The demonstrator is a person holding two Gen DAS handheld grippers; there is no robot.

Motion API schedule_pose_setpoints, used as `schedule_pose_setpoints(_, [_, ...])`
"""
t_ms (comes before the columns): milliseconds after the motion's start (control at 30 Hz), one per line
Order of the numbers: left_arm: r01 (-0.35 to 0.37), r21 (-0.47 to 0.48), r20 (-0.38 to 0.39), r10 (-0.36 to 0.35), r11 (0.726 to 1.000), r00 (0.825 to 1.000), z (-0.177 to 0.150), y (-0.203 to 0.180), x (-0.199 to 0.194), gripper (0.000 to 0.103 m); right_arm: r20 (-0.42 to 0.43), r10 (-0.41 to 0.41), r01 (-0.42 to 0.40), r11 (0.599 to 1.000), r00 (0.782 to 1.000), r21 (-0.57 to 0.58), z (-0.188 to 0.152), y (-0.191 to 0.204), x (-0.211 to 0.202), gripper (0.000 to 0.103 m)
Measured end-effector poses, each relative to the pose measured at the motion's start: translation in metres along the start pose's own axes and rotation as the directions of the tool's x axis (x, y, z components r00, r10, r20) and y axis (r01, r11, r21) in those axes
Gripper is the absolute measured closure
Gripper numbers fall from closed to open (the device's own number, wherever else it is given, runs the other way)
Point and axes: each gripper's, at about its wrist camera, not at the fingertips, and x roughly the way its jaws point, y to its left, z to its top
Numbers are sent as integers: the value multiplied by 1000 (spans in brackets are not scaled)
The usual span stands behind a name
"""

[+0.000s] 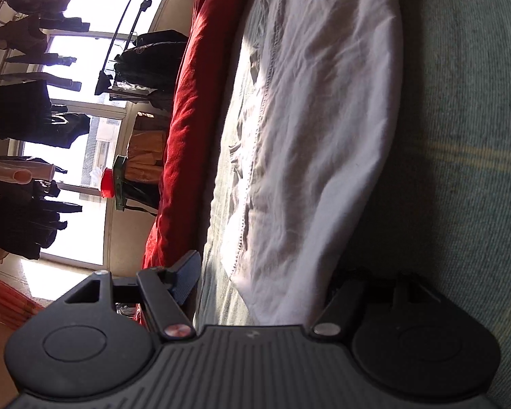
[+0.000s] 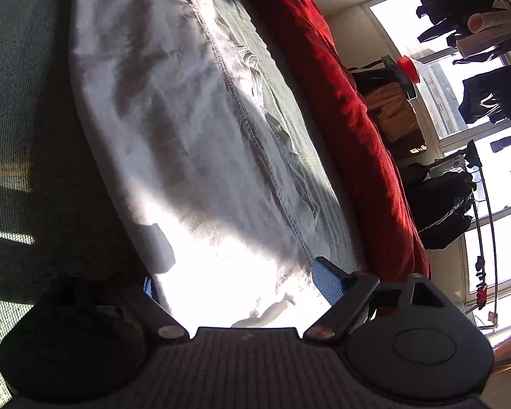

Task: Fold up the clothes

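The white garment [image 1: 323, 119], pale with a stitched seam along one edge, lies lengthwise on a green woven bedcover [image 1: 466, 136], with a red blanket [image 1: 190, 109] bunched along its far side. It already looks doubled over into a long strip, though how many layers it has I cannot tell.

The left claw [image 1: 262, 272] stands open, its fingers spread either side of the garment's near end, with cloth running down between them. The right claw [image 2: 242, 279] is likewise open at the opposite end, blue pads [image 2: 327, 281] showing, the fabric lying between its fingers but not pinched.

The risks, as I judge them: the cloth is soft and thin, so a claw closing here could catch only the top layer, or nip the bedcover along with it. If the two ends are lifted unevenly, the strip may twist or sag in the middle and the layers slide apart. Harsh sunlight washes out the near edge in the right wrist view, which makes the hem hard to find.

No brand, label or writing is readable on the garment or elsewhere
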Motion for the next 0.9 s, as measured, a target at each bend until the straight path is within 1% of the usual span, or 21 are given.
schedule_pose_setpoints(67, [-2, -4, 3, 2, 1000, 1000, 2, 0, 1, 34, 36, 16, -16, 1000, 999, 0, 12, 5, 0, 16])
schedule_pose_setpoints(133, [-5, -9, 5, 5, 1000, 1000, 3, 0, 2, 33, 49, 3, 0, 999, 999, -45, 21, 12, 6, 16])
schedule_pose_setpoints(167, [-6, -11, 5, 6, 1000, 1000, 3, 0, 3, 33, 48, -10, 13, 997, 999, -69, 20, 14, 7, 16])
schedule_pose_setpoints(233, [-9, -16, 6, 9, 1000, 1000, 4, 0, 4, 33, 28, -25, 27, 997, 999, -71, 11, 9, 8, 16])
schedule_pose_setpoints(300, [-12, -20, 8, 12, 1000, 1000, 5, 1, 5, 33, -6, -62, 61, 994, 998, -92, -3, 4, 11, 16])
schedule_pose_setpoints(367, [-15, -25, 9, 15, 1000, 1000, 5, 1, 6, 33, -31, -65, 62, 995, 997, -76, -13, -3, 15, 17])
schedule_pose_setpoints(433, [-18, -29, 10, 18, 999, 1000, 6, 1, 7, 33, -22, -40, 40, 998, 999, -38, -7, -7, 20, 18])
schedule_pose_setpoints(533, [-7, -30, 11, 7, 1000, 1000, 6, -1, 5, 34, 23, -26, 27, 997, 999, -66, 13, 0, 29, 20])
schedule_pose_setpoints(567, [-3, -30, 11, 3, 1000, 1000, 6, -2, 4, 40, 25, -21, 23, 996, 999, -85, 16, 2, 33, 21])
schedule_pose_setpoints(600, [1, -30, 11, -1, 1000, 1000, 6, -2, 4, 52, 26, -12, 15, 995, 1000, -98, 18, 3, 36, 25])
schedule_pose_setpoints(633, [5, -30, 11, -5, 1000, 1000, 6, -3, 3, 59, 22, 4, -2, 995, 1000, -98, 18, 2, 36, 33])
schedule_pose_setpoints(667, [9, -30, 12, -9, 1000, 1000, 6, -4, 3, 75, 18, 21, -19, 995, 1000, -97, 17, 1, 36, 39])
schedule_pose_setpoints(700, [13, -30, 12, -13, 999, 1000, 6, -4, 2, 90, 12, 33, -31, 995, 999, -99, 17, 0, 36, 58])
schedule_pose_setpoints(733, [17, -30, 12, -17, 999, 1000, 6, -5, 2, 95, 3, 35, -34, 994, 999, -107, 17, 2, 36, 81])
schedule_pose_setpoints(767, [13, -28, 15, -13, 1000, 1000, 7, -6, 1, 97, -6, 36, -37, 993, 999, -114, 17, 3, 35, 85])
schedule_pose_setpoints(800, [8, -34, 17, -7, 999, 1000, 8, -5, 0, 99, -13, 37, -38, 992, 999, -121, 17, 4, 35, 85])
schedule_pose_setpoints(900, [-10, -62, 26, 12, 998, 1000, 11, 6, -4, 100, -24, 38, -41, 990, 999, -132, 20, 3, 36, 86])
